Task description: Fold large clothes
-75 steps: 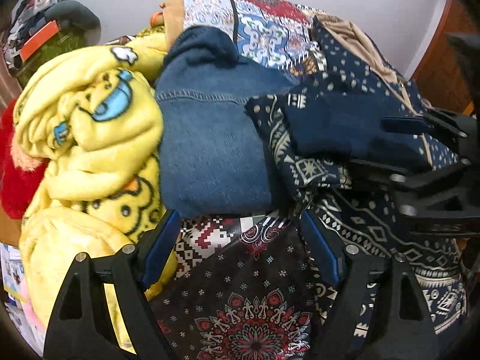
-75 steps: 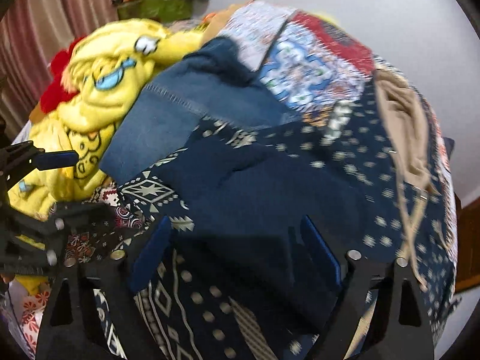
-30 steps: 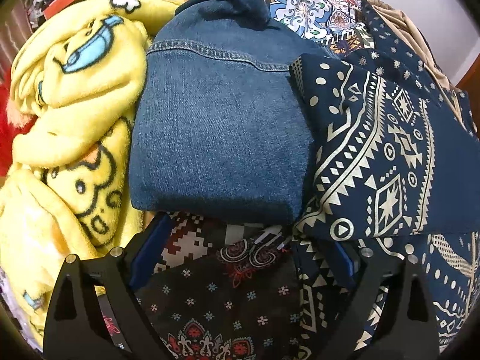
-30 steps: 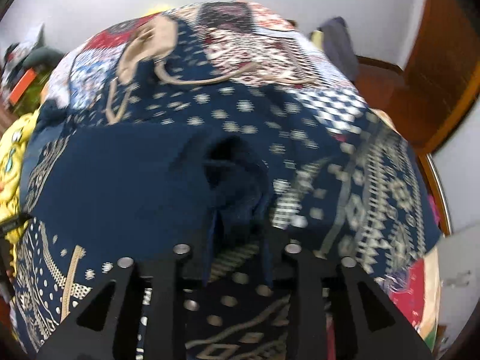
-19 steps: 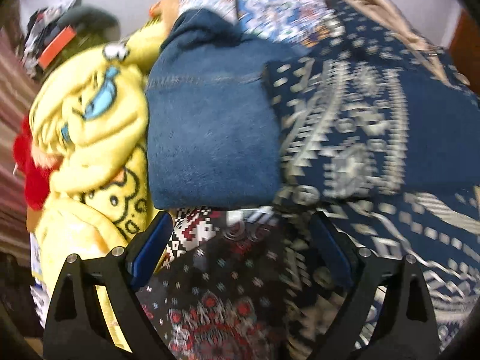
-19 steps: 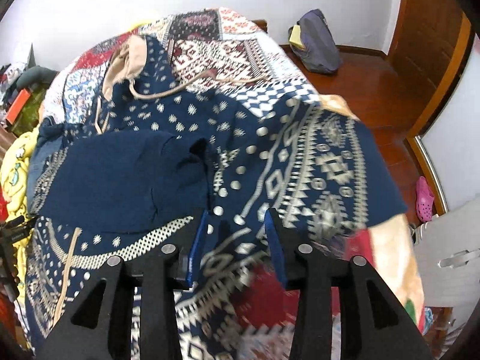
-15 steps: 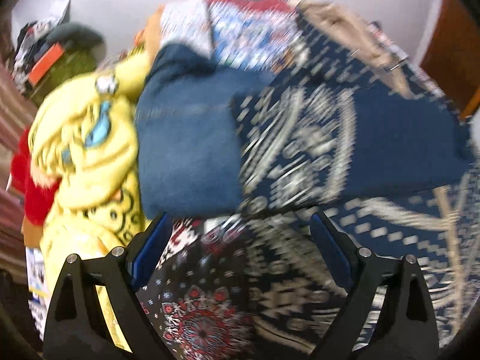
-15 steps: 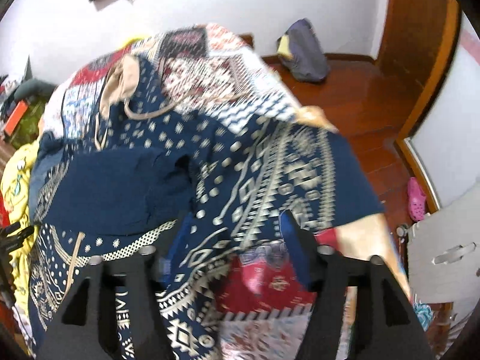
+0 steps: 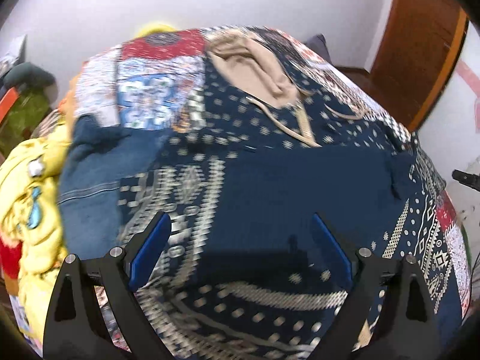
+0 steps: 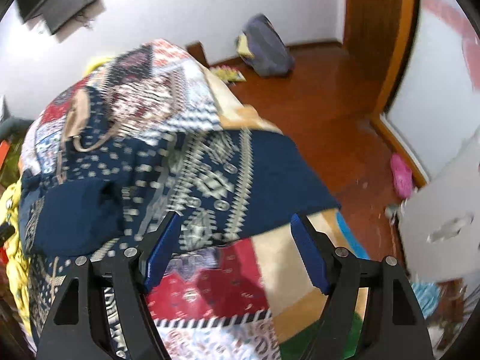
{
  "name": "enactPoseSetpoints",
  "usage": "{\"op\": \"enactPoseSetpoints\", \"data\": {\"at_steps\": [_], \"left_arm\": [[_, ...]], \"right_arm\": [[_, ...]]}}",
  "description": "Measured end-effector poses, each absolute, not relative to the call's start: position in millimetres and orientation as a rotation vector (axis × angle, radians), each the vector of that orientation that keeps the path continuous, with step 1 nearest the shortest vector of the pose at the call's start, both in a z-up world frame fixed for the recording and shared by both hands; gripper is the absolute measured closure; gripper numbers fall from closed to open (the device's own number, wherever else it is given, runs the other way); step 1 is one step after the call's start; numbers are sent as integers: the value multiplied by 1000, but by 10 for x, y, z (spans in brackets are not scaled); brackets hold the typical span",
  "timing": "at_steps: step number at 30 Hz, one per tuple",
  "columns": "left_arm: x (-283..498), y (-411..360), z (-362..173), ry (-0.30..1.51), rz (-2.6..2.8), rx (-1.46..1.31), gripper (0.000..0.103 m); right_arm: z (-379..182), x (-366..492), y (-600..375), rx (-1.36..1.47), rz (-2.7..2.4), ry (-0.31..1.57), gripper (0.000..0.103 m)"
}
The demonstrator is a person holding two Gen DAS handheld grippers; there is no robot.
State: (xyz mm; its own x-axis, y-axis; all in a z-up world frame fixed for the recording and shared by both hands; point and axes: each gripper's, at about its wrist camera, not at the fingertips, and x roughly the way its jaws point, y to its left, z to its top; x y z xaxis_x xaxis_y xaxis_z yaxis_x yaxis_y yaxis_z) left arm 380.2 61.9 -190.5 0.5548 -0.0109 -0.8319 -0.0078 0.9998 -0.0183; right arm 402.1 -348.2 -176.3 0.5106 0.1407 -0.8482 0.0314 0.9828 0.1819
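Note:
A large navy hoodie (image 9: 300, 186) with a white tribal pattern and a tan hood (image 9: 255, 69) lies spread on the patchwork bed. One sleeve is folded across its body. My left gripper (image 9: 240, 240) is open and empty above the hoodie's middle. My right gripper (image 10: 234, 246) is open and empty above the hoodie's other sleeve (image 10: 240, 174), which lies out toward the bed's right edge. The hoodie's body (image 10: 75, 210) shows at the left of the right wrist view.
A folded denim garment (image 9: 90, 180) and a yellow cartoon blanket (image 9: 27, 186) lie left of the hoodie. The patchwork bedspread (image 10: 228, 294) reaches the bed edge. Beyond are a wooden floor (image 10: 324, 111), a grey bag (image 10: 267, 51), a pink slipper (image 10: 400, 177) and a wooden door (image 10: 378, 24).
The right gripper has opened, let go of the navy fabric and pulled back to the right over the spread sleeve. The left gripper has swung right from the denim over the hoodie.

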Motion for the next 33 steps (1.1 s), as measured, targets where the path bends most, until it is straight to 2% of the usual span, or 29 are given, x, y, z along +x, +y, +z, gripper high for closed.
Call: {"op": "enactPoseSetpoints", "data": {"at_steps": [6,11,14,17,18,19,20,22,27,33], "left_arm": [[4027,314,-2261,1051,-54,17,9],[4159,213,-2462,1084,-67,19,9],[4211,195,-2516,1089,-65,14,9],[4236,175,-2524,1084,-65,8,9],[4242,167,-2519,1082,-63,7,9],[4250,162,-2521,1080,-62,6,9],[4259,162,-2521,1080,-61,5,9],[4257,157,-2510,1080,-61,5,9],[4192,130,-2381,1051,-56,36,9],[4019,150,-2072,986,-61,44,9]], "right_arm": [[-2258,4181,-3817,389,38,1127,31],[-2439,4274,-4010,574,49,1097,28],[-2458,4345,-4015,584,31,1079,31],[-2460,4416,-3984,561,5,1068,39],[-2448,4432,-3973,552,-1,1061,46],[-2431,4446,-3963,542,-9,1055,59],[-2426,4466,-3967,531,-17,1050,66],[-2386,4479,-3968,517,-7,1036,94],[-2163,4435,-3914,482,21,981,96],[-1576,4281,-3692,422,110,863,97]]}}
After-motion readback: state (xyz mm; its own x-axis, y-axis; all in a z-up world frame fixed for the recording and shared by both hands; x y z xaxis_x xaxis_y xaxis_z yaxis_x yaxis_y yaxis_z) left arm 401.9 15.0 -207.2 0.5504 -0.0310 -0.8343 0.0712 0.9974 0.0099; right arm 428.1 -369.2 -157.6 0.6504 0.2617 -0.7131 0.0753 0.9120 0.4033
